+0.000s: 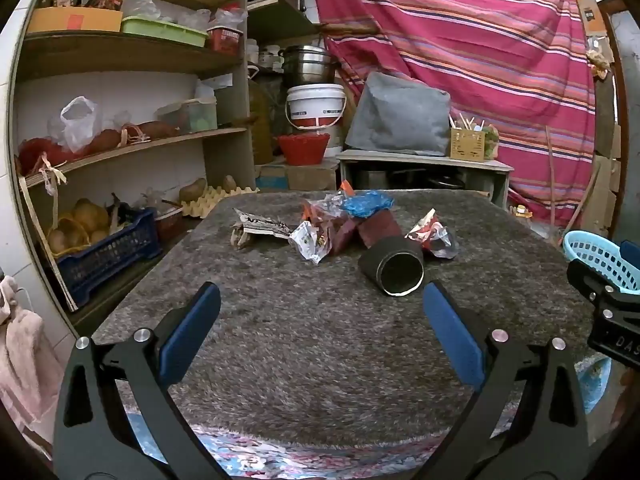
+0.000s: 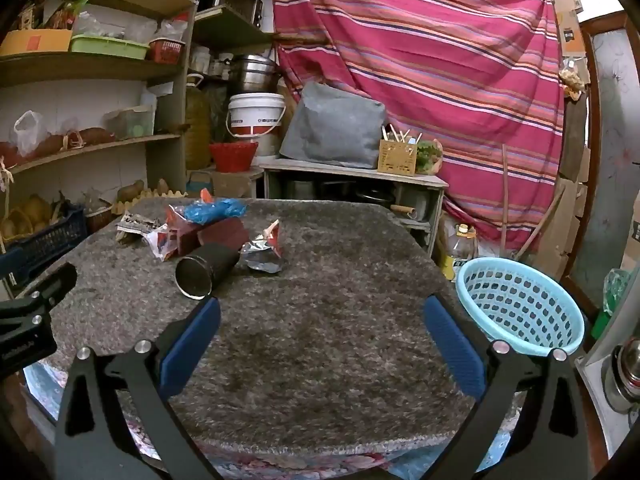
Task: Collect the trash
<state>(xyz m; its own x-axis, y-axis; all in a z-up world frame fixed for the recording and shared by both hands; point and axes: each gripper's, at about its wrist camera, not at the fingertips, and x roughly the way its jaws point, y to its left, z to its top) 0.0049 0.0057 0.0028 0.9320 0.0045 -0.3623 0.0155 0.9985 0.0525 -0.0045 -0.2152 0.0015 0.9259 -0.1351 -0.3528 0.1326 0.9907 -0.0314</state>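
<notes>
Trash (image 1: 352, 224) heaped at twelve o'clock, basket (image 2: 520, 308) at three.
My left claw (image 1: 320, 320) and right claw (image 2: 320, 320) gape empty, ready for pickup.

A red-and-pink striped cloth (image 1: 460, 40) is hanging across the back wall. A white plastic bucket (image 1: 316, 106) is sitting above a red woven basket (image 1: 303, 148), beside wooden shelves (image 1: 132, 56) holding a dark blue crate (image 1: 108, 252) of potatoes.
</notes>
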